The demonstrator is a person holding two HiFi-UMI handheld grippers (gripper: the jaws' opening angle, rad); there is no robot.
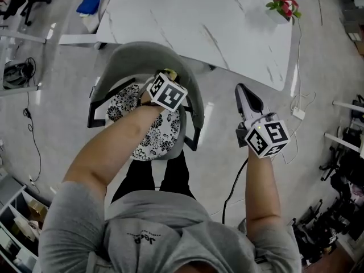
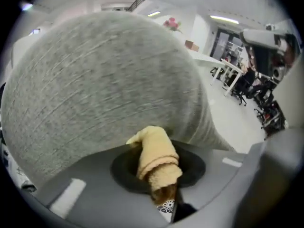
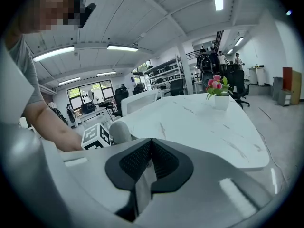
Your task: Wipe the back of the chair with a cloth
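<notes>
Pressing the yellow cloth (image 2: pixel 154 153) onto the grey chair back (image 2: pixel 95 89) with my left gripper (image 2: pixel 159 175). Its jaws are clamping tight on the cloth's bunched end, and the free tip is touching the fabric. The wiping step is in hand, and I am judging most of the curve as not yet covered. The next move is calling for a sideways sweep under even pressure. My right gripper (image 3: pixel 151 163) is hanging aside, its 2 jaws pressed together on nothing. The white marble table (image 1: pixel 227 27) with 1 flower pot (image 1: pixel 282 4) is standing just behind the chair, likely crowding reach around it.
</notes>
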